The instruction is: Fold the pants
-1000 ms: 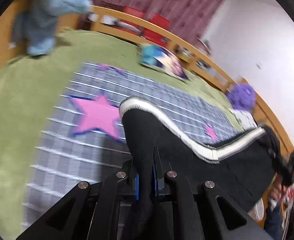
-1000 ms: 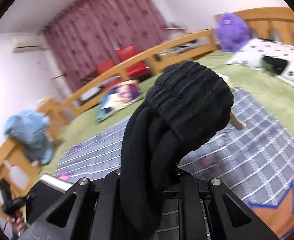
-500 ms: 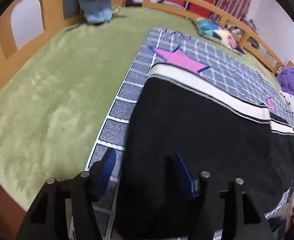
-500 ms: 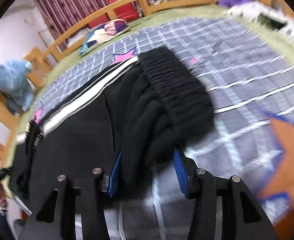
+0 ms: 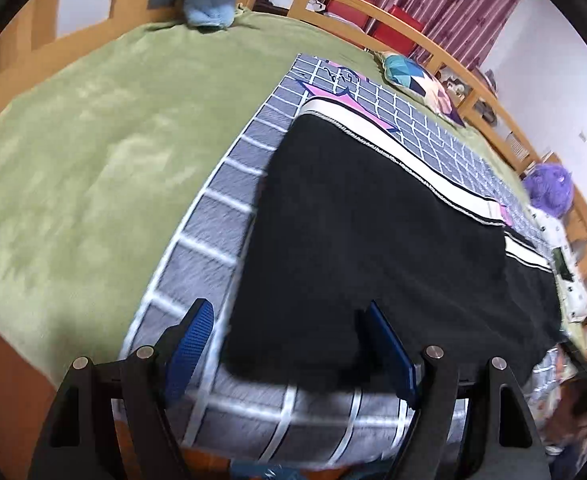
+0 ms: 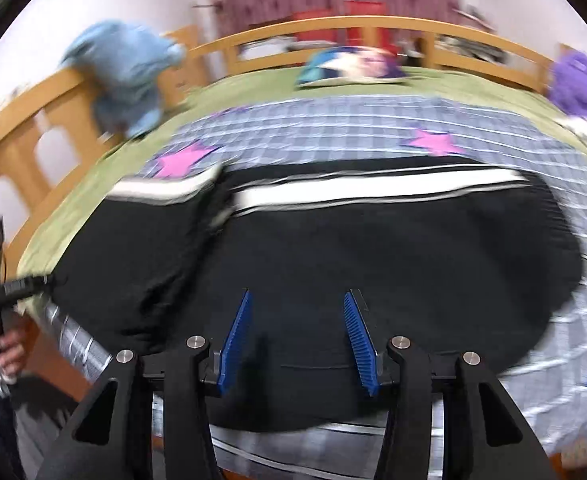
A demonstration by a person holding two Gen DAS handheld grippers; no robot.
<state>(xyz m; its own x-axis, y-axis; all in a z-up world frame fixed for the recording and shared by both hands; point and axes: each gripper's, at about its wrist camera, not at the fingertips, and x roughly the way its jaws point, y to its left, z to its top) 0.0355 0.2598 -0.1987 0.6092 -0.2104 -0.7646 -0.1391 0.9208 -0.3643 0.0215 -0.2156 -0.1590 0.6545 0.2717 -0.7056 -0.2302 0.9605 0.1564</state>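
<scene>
Opening wider over the pants (image 5: 373, 240) hem, the left gripper (image 5: 289, 354) grips nothing, right gripper (image 6: 297, 344) is spread too, pants flat on the blanket (image 5: 221, 216), so a careless pull-back could snag and rumple them.

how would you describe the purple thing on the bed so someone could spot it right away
Start from the wooden bed rail curving behind the green bedcover, and follow it to the corner past the grey checked blanket. There, above a white spotted pillow, sits the purple fuzzy toy. It is the only purple shaggy ball; the other plush, on the opposite corner, is pale blue.
</scene>
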